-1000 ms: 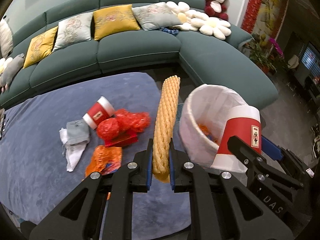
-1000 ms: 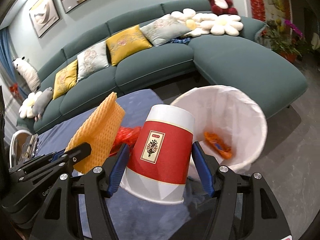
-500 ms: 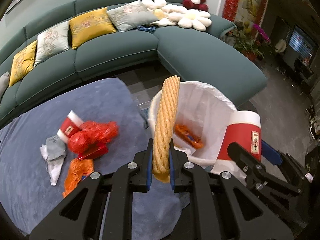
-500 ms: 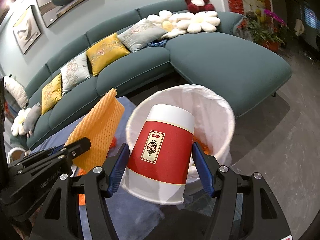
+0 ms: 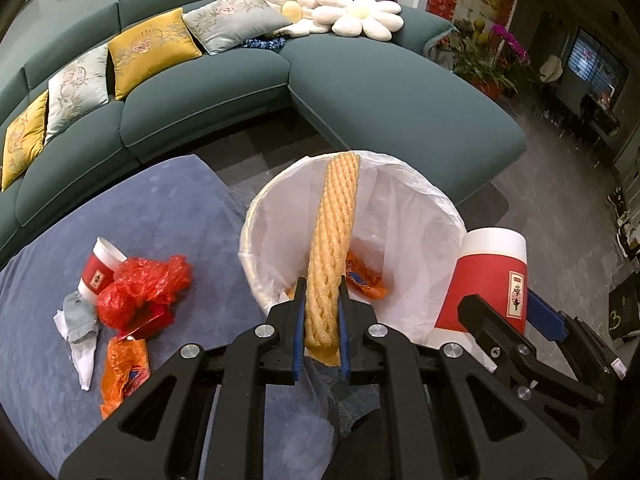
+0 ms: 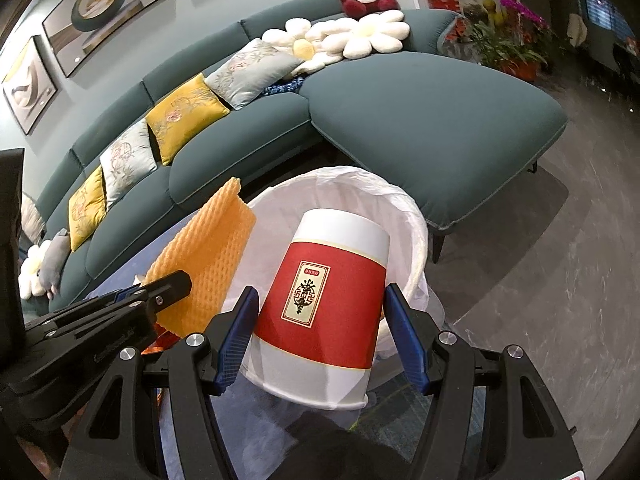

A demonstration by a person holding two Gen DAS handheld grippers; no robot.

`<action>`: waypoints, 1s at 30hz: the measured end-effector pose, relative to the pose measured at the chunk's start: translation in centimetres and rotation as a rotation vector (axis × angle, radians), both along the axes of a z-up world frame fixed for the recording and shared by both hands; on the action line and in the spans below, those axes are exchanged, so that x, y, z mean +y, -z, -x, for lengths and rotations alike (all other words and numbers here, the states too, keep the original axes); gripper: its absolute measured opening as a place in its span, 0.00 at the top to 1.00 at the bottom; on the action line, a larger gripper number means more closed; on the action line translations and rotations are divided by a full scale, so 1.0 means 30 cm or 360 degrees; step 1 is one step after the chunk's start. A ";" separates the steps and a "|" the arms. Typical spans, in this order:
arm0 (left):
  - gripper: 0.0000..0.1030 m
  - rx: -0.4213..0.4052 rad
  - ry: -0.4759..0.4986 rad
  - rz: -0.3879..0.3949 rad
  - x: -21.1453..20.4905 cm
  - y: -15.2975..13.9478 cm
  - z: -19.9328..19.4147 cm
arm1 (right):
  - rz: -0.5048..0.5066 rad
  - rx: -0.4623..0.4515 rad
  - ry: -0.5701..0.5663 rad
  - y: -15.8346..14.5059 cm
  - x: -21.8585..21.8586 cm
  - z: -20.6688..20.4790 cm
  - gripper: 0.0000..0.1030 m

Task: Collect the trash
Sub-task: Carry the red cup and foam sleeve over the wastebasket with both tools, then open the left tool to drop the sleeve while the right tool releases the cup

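My left gripper [image 5: 320,332] is shut on a yellow foam net sleeve [image 5: 332,240] and holds it over the white-lined trash bin [image 5: 424,208]. My right gripper [image 6: 320,344] is shut on an upside-down red and white paper cup [image 6: 320,300], held over the near rim of the bin [image 6: 416,224]. The cup also shows at the right of the left wrist view [image 5: 488,280], and the sleeve at the left of the right wrist view [image 6: 204,256]. An orange wrapper [image 5: 364,280] lies inside the bin.
On the blue-grey rug [image 5: 168,208] left of the bin lie another red cup [image 5: 100,268], crumpled red plastic [image 5: 140,288], a grey-white cloth [image 5: 78,328] and an orange wrapper [image 5: 124,368]. A green sofa [image 5: 360,92] curves behind the bin. Dark tiled floor [image 6: 560,280] lies to the right.
Both grippers have moved right and forward with their loads. The foam sleeve now hangs over the bin instead of the rug, and the cup sits over the bin's rim.
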State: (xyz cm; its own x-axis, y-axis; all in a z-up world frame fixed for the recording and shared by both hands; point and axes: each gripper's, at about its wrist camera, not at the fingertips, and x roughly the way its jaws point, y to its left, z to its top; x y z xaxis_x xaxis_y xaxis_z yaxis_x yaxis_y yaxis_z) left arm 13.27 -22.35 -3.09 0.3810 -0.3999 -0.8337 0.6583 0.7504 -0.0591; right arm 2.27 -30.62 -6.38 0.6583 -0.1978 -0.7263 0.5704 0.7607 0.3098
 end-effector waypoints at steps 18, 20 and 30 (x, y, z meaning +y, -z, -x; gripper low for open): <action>0.48 0.0023 -0.0104 0.0038 0.004 0.017 -0.084 | -0.0009 0.0010 0.0020 0.025 -0.060 -0.038 0.40; 0.48 0.0035 -0.0126 0.0032 0.018 0.022 -0.094 | -0.0006 0.0008 0.0015 0.022 -0.061 -0.046 0.40; 0.47 0.0065 -0.0241 0.0034 0.132 0.039 -0.132 | 0.0057 -0.0001 -0.0028 -0.008 -0.052 -0.126 0.39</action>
State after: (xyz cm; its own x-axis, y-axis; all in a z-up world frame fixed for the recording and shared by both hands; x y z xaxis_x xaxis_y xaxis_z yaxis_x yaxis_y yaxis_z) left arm 17.24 -18.38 -4.27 0.4041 -0.3581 -0.8417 0.5343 0.8393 -0.1005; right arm 6.06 -32.17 -6.14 0.6625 -0.2119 -0.7185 0.5565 0.7813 0.2827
